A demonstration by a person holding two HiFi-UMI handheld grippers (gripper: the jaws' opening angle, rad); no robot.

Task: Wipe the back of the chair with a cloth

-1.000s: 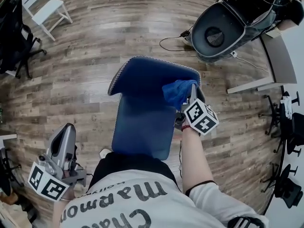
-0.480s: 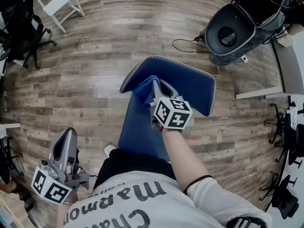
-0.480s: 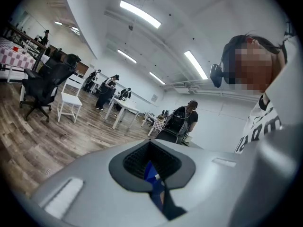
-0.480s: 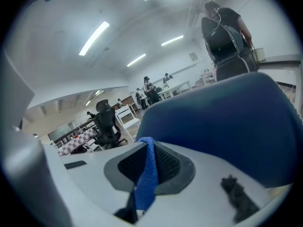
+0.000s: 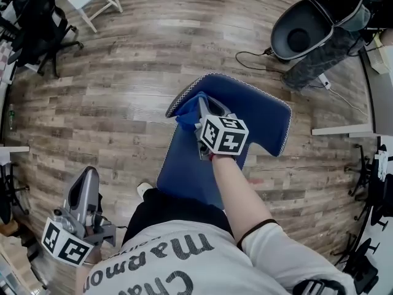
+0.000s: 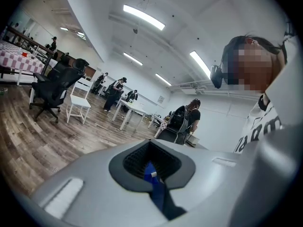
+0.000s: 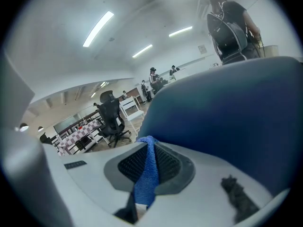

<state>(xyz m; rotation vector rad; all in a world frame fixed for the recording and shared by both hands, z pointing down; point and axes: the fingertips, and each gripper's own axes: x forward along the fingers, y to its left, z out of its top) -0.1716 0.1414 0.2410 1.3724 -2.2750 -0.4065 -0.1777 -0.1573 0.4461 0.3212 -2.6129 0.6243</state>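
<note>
Wood floor [image 5: 123,72]; right gripper [image 5: 200,102] jaws clenched on cloth [image 5: 185,117] against chair back [image 5: 261,115]; left gripper [image 5: 87,176] jaws together.

The right arm reached forward, right gripper [image 5: 201,105] clamped on a cloth [image 5: 186,114]; left gripper [image 5: 86,182] hung low, jaws together.

Cloth [image 5: 185,117] in right claw [image 5: 200,105], on chair back [image 5: 258,110], left claw [image 5: 85,184] lower left
</note>
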